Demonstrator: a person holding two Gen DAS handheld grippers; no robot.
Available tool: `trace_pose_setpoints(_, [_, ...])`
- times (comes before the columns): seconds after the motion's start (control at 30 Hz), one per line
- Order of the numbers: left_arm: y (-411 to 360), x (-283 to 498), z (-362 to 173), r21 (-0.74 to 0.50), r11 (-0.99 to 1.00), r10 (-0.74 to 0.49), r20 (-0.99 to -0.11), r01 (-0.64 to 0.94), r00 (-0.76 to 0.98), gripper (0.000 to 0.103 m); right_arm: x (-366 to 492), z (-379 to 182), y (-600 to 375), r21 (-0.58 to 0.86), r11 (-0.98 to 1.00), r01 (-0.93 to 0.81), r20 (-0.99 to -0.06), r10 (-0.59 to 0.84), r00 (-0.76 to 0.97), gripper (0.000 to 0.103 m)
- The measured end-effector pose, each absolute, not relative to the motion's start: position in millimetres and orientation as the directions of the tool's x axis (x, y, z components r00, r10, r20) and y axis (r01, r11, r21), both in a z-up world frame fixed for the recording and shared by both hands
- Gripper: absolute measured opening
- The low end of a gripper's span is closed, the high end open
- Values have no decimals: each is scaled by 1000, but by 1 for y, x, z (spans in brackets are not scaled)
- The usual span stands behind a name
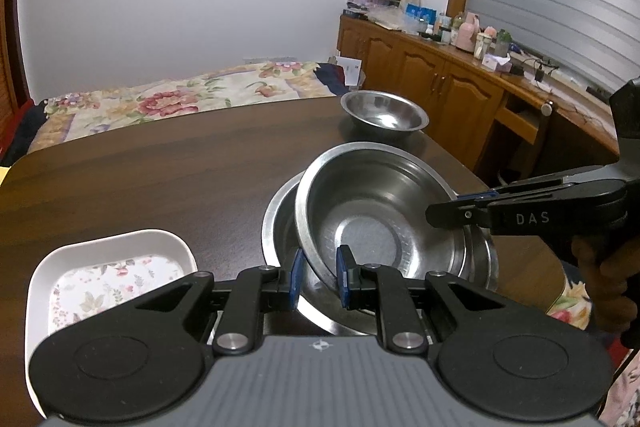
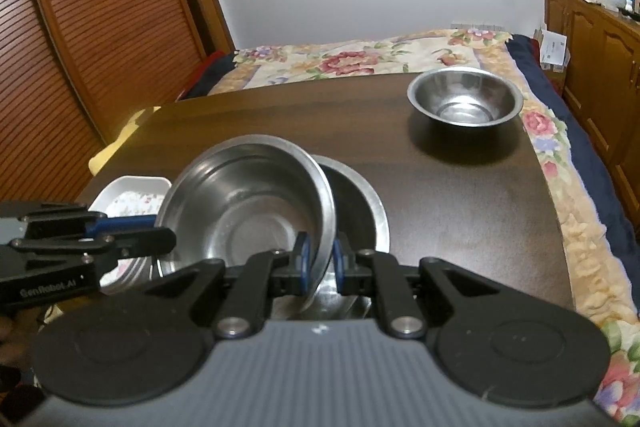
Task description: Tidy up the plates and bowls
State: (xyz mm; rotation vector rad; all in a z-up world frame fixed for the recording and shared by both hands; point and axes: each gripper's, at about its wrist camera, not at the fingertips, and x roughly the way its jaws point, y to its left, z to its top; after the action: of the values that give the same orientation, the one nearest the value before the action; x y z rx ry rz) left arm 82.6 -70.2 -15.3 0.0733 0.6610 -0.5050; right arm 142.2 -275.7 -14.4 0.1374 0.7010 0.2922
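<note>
My left gripper [image 1: 318, 277] clamps the near rim of the upper steel bowl [image 1: 376, 211], bottom centre of the left view. My right gripper [image 2: 320, 263] clamps the same rim at a different spot. Bowl sits tilted, partly nested in the lower steel bowl [image 1: 280, 223] right under it, so next move likely means levelling it down. White floral dish [image 1: 108, 267] lower left. Third bowl [image 1: 382, 111] further up the table [image 1: 160, 163]. Readable: "DAS" on the right gripper's arm, "GenRobot.AI" on the left one's.
</note>
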Motion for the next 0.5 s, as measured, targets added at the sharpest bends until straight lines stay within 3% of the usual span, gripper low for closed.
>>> trace_pose_setpoints(0.27, [-79, 82, -22, -59, 874, -417, -603, 483, 680, 19, 139, -21, -271, 188, 958, -217, -617, 287, 732, 15])
trace_pose_setpoints(0.5, [-78, 84, -28, -60, 878, -409, -609, 475, 679, 18, 139, -22, -257, 75, 970, -229, -609, 227, 760, 13])
